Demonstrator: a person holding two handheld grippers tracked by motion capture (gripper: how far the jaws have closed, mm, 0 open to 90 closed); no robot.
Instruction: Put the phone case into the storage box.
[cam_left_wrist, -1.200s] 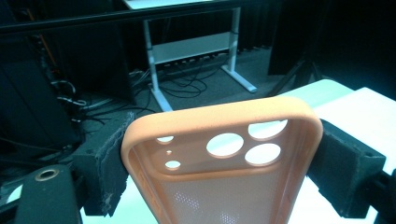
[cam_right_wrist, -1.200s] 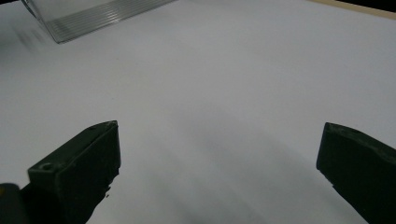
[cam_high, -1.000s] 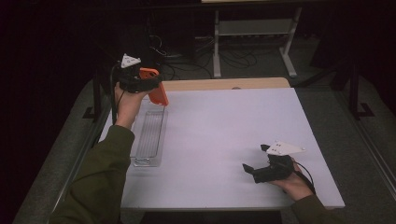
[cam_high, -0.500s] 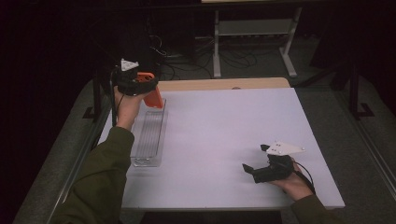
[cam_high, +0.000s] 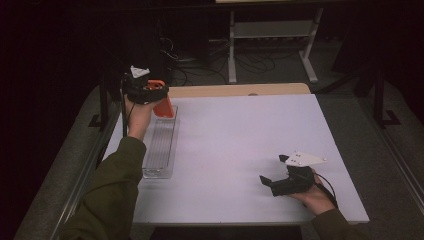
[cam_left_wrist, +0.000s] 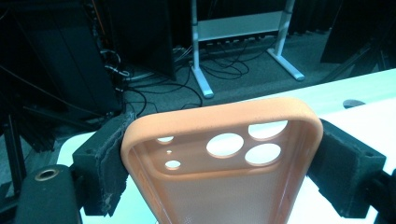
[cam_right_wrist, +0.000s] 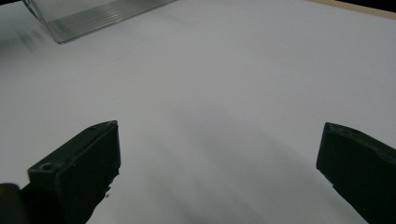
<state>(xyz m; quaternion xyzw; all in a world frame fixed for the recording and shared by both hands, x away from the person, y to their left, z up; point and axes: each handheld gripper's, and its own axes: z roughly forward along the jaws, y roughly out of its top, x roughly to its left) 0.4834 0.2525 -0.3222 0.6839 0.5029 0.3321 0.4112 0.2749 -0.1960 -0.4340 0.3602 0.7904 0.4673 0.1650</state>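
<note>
**Orange phone case pinched above the clear tray**

The left gripper (cam_high: 156, 95) pinches an orange phone case (cam_left_wrist: 222, 158) by its two long edges, holding it at the far end of the clear tray (cam_high: 160, 150). Well right of the tray, the right gripper (cam_high: 267, 182) rests low on the white table (cam_high: 240, 135), its jaws spread wide with nothing between them.

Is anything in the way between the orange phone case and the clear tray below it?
Nothing visible. The left claw grips the orange phone case over the clear tray's far end, and the tray looks bare inside.
</note>
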